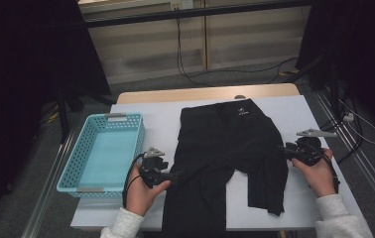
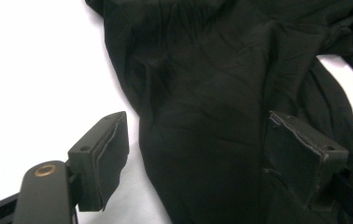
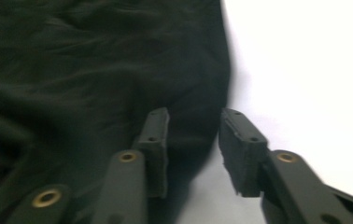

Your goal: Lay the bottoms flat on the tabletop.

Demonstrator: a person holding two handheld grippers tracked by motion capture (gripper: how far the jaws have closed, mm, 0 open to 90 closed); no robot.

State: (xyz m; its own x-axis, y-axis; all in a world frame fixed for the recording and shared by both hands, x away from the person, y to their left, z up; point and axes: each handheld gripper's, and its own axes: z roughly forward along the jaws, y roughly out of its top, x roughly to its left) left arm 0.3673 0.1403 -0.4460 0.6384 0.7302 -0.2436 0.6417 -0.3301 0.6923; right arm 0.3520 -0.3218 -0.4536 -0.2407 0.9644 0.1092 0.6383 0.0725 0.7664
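A pair of black trousers (image 1: 225,144) lies flat on the white table (image 1: 160,116), waistband with a small white logo at the far side. One leg runs off the front edge and the other ends shorter at the right. My left gripper (image 1: 175,175) points at the garment's left edge. In the left gripper view it (image 2: 198,158) is open wide, with the black cloth (image 2: 202,93) lying between the jaws, clear of the left pad. My right gripper (image 1: 281,148) is at the right edge. In the right gripper view it (image 3: 193,149) is open over the cloth's border (image 3: 72,70).
A teal perforated basket (image 1: 91,192) stands on the table's left part, close beside my left hand. Bare white tabletop (image 3: 305,70) lies to the right of the garment. Cables trail on the floor beyond the table's far edge.
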